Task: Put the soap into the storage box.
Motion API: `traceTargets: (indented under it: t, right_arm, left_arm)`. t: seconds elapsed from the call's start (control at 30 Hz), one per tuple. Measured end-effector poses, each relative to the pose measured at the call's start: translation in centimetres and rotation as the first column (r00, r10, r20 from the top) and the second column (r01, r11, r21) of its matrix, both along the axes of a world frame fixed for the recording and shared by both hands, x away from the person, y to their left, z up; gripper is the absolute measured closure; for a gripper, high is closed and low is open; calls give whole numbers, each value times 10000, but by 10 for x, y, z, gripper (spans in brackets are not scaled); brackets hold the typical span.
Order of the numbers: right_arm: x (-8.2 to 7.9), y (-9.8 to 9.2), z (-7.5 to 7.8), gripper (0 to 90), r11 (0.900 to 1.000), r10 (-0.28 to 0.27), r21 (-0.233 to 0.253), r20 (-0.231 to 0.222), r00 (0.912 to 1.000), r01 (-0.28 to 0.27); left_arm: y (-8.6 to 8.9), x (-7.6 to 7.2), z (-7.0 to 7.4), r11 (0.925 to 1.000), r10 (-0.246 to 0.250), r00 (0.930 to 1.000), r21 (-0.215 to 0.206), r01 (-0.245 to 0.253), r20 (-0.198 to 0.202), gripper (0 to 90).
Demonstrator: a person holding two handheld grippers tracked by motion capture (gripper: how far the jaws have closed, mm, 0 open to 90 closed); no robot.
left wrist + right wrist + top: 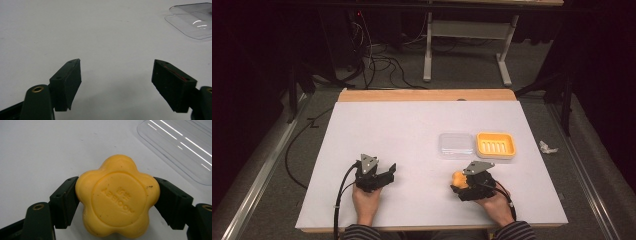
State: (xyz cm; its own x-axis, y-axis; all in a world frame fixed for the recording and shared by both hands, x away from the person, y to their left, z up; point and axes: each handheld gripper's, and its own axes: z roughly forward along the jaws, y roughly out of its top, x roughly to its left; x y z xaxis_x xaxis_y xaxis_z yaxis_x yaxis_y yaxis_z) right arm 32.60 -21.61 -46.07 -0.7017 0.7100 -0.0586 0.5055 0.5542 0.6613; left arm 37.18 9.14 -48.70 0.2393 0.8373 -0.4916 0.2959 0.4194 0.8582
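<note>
A yellow flower-shaped soap bar (117, 196) sits between the two jaws of my right gripper (116, 200), which touch it on both sides. From above, the soap (458, 178) shows at the front right of the white table, in my right gripper (458, 184). My left gripper (388, 174) rests at the front left, open, with nothing between its black jaws (116, 82). A clear plastic lid (456, 145) lies flat beyond the soap, with a yellow ridged soap dish (495, 144) just to its right. The lid (193, 21) also shows far off in the left gripper view.
The white table top (402, 125) has a wooden strip along its far edge (427, 95). A crumpled white scrap (546, 147) lies on the floor to the right. Cables and a desk frame (467, 45) stand behind the table.
</note>
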Motion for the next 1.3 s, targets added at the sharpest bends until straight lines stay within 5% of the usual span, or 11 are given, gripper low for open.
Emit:
traceTargets:
  t: [0.37,0.87,1.3]
  right_arm:
    - [0,-29,15,259,9967,-682,464,248,9974,670]
    - [5,-75,43,259,9796,-1735,1120,524,9834,1669]
    - [26,-102,58,259,9636,-2524,1008,361,9670,2477]
  left_arm:
    - [0,0,0,10000,-9,10000,-9,9,-17,243]
    - [0,0,0,10000,-21,10000,13,21,24,243]
    - [0,0,0,10000,-9,10000,-10,9,21,243]
